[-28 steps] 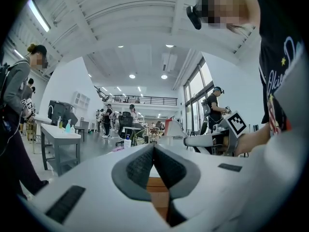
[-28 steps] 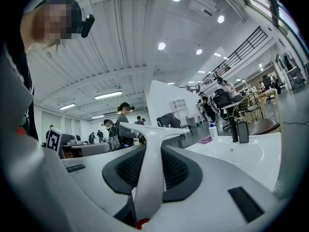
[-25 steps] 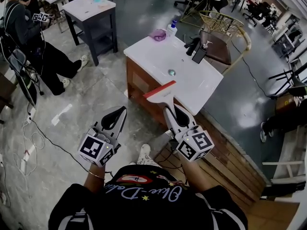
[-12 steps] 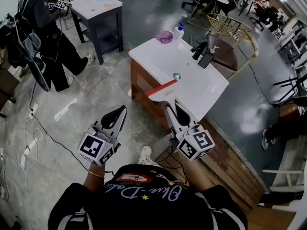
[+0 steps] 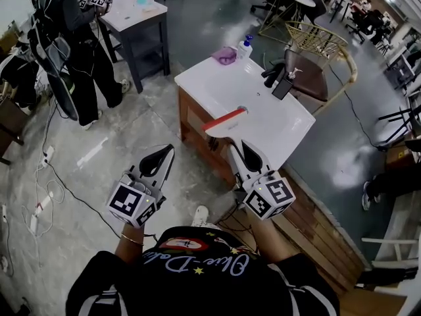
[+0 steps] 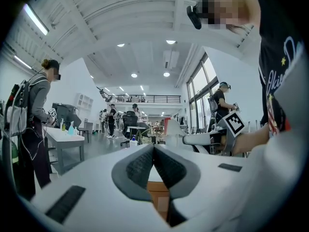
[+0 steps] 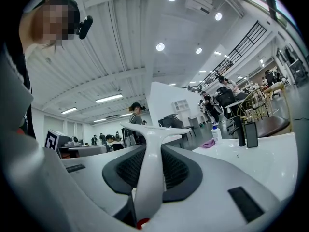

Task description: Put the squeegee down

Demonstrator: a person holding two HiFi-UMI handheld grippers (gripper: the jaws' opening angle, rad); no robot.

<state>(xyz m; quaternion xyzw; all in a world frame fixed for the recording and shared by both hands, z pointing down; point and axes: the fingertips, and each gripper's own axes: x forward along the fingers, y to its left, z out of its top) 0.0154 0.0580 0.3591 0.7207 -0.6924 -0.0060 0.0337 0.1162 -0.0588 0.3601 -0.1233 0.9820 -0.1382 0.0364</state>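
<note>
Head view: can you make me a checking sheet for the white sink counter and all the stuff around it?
Surface: white sink counter, top mostly bare.
Job's things: squeegee, red-edged, not yet set down.
Clutter: purple dish, pump bottle and black faucet, all at the counter's far end.
Grippers: right gripper shut on the squeegee's handle; left gripper shut, empty.
Cables: loose cables on the floor at left.
Surroundings: dark table, standing person, wicker chair.
</note>
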